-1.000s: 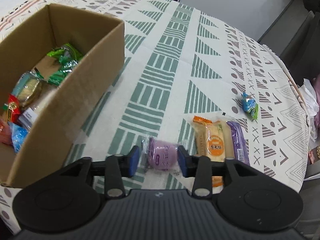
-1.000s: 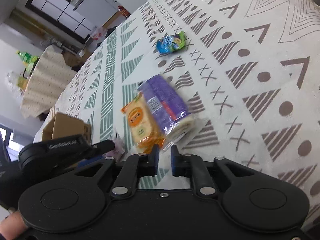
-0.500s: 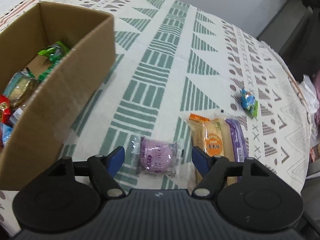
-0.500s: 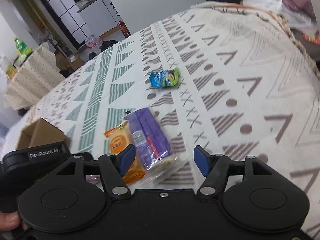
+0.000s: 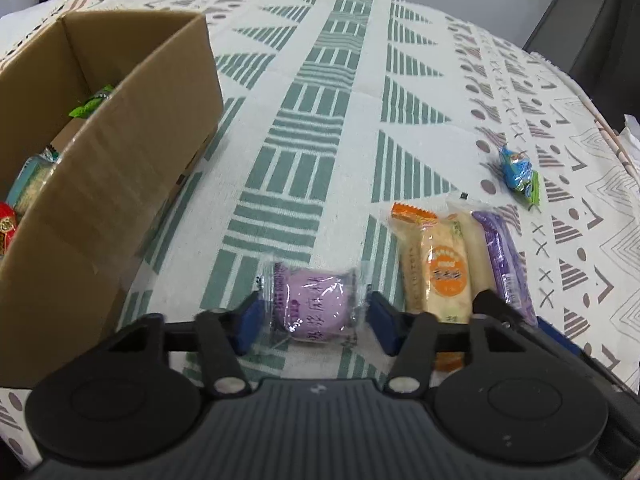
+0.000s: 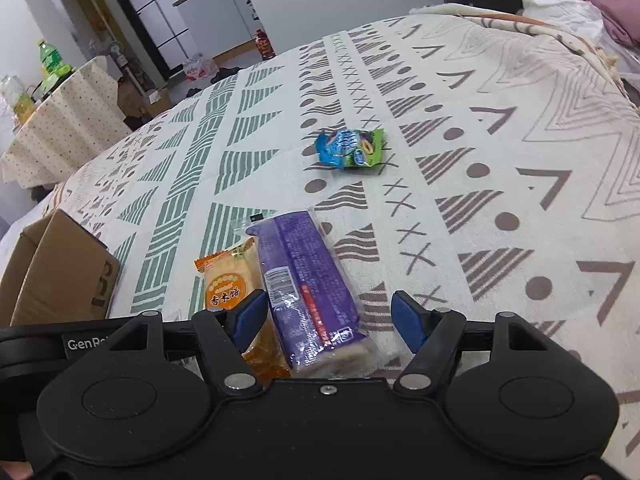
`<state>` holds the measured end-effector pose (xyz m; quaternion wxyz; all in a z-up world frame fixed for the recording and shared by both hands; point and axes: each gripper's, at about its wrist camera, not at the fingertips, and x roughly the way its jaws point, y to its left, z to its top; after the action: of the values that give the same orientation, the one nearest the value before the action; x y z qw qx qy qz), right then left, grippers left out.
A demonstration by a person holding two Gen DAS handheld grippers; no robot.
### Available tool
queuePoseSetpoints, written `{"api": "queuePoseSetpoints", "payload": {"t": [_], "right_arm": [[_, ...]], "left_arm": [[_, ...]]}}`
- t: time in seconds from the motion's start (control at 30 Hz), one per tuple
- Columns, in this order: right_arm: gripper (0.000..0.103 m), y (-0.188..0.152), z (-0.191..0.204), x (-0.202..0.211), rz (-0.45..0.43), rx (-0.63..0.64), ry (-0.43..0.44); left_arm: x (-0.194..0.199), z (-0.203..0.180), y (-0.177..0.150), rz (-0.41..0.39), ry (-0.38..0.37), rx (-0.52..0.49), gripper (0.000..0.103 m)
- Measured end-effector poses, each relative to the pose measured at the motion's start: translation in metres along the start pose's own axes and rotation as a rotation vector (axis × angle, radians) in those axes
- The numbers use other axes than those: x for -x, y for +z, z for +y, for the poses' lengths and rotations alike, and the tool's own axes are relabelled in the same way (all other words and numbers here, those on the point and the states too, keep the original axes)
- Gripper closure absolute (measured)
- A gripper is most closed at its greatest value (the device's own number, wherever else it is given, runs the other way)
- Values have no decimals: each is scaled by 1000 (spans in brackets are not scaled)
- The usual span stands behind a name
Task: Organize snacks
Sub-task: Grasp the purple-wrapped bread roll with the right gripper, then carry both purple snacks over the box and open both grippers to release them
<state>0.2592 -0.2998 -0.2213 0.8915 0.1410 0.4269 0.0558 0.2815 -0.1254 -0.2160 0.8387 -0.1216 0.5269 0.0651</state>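
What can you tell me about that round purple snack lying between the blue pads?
The round purple cake is a lilac puck sealed in a clear, crinkly wrapper with purple print and crimped ends. It lies flat on the patterned tablecloth, right of the cardboard box. The left gripper straddles it, jaws just closing; the blue pads sit at its wrapper ends, contact uncertain.

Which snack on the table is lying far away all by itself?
The little blue and green candy packet. It lies alone out on the tablecloth, while the orange rice cracker and the purple bar lie side by side.
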Motion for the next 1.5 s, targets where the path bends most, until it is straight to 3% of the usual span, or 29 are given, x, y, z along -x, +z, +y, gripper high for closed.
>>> {"api": "queuePoseSetpoints", "payload": {"t": [0.03,0.13,0.33,0.77,1.07,1.5], "right_arm": [[36,0,2,-1,3,11,-4],[55,-2,2,0,18,10,-2],[67,-4,-5,12,32,-47,14],[69,9,3,55,-33,-156,58],[69,30,41,85,-105,-126,97],[69,36,100,106,-142,-83,156]], "left_arm": [[1,-1,0,0,-3,-5,58],[4,-2,0,-5,-15,-14,64],[18,3,0,-26,-37,-4,65],[70,19,14,-133,-110,33,65],[106,46,29,-208,-160,79,65],[130,99,45,-245,-211,187,65]]}}
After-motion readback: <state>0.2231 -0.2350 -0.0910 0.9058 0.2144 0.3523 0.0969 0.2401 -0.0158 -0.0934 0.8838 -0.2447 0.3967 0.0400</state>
